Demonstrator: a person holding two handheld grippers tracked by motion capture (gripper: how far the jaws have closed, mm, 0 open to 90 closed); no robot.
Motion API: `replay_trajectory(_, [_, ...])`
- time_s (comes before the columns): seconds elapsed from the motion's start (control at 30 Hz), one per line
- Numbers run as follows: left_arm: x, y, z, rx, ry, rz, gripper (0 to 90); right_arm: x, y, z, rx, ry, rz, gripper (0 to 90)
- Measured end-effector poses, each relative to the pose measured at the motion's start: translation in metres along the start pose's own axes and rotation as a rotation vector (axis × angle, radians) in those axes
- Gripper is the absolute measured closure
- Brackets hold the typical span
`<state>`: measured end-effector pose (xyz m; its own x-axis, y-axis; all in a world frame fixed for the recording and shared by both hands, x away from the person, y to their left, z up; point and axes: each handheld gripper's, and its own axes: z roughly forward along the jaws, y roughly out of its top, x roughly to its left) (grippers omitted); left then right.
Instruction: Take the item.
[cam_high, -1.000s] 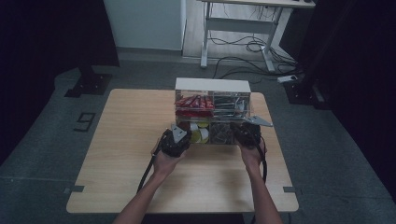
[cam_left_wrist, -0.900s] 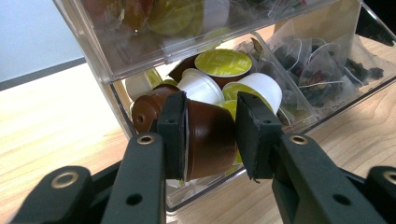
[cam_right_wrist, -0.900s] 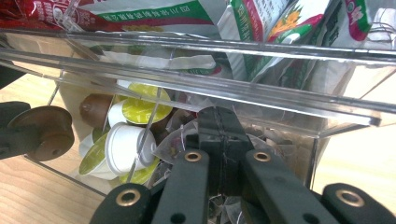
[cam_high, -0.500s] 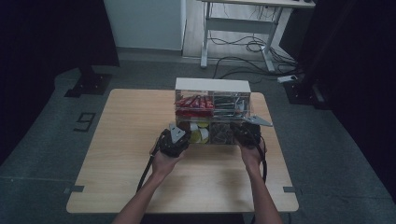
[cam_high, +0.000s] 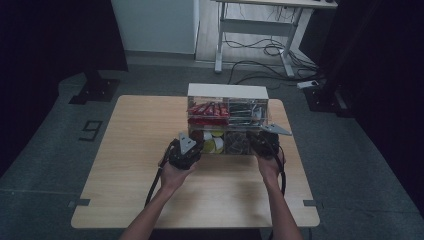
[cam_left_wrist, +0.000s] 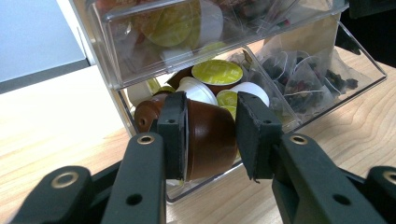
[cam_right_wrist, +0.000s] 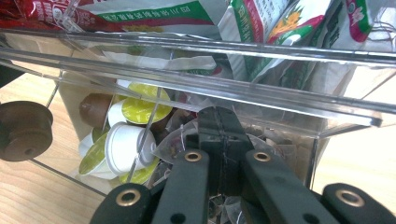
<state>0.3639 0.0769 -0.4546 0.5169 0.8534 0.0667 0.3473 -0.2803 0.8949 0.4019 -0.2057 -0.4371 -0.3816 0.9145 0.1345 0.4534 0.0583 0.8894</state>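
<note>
A clear drawer organiser (cam_high: 227, 92) stands at the table's far middle. Its lower left drawer (cam_left_wrist: 125, 111) is tilted open and holds yellow-lidded, white and brown coffee capsules (cam_left_wrist: 217, 73). My left gripper (cam_left_wrist: 211, 127) is just in front of that drawer, shut on a brown capsule (cam_left_wrist: 205, 144) lying on its side between the pads; the same capsule (cam_right_wrist: 22, 131) shows in the right gripper view. In the high view the left gripper (cam_high: 194, 141) sits at the organiser's front left. My right gripper (cam_right_wrist: 219, 125) has its jaws pressed together at the lower right drawer of tea bags (cam_left_wrist: 303, 79); I cannot tell whether they pinch its edge.
The upper drawers hold red packets (cam_high: 207, 109) and green-printed sachets (cam_right_wrist: 261, 23). The wooden table (cam_high: 130, 150) has open room left of and in front of the organiser. A desk frame and cables (cam_high: 260, 50) lie on the floor beyond.
</note>
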Motion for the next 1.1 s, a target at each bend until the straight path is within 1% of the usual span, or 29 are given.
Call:
replay_trajectory(0.1, [0.001, 0.000, -0.002, -0.001, -0.006, -0.008, 65.1, 0.000, 0.000, 0.000, 0.000, 0.000, 0.000, 89.1])
replay_trajectory(0.33, [0.003, 0.000, -0.008, -0.008, -0.005, -0.005, 65.1, 0.000, 0.000, 0.000, 0.000, 0.000, 0.003, 89.1])
replay_trajectory(0.6, [0.007, 0.000, -0.014, -0.010, -0.005, -0.010, 65.1, 0.000, 0.000, 0.000, 0.000, 0.002, 0.004, 89.2])
replay_trajectory(0.93, [0.014, -0.004, -0.022, -0.011, -0.008, -0.028, 65.1, 0.000, 0.000, 0.000, 0.000, 0.000, 0.003, 89.2])
replay_trajectory(1.1, [0.020, -0.008, -0.026, -0.012, -0.005, -0.044, 65.1, 0.000, 0.000, 0.000, 0.000, -0.001, 0.003, 89.2])
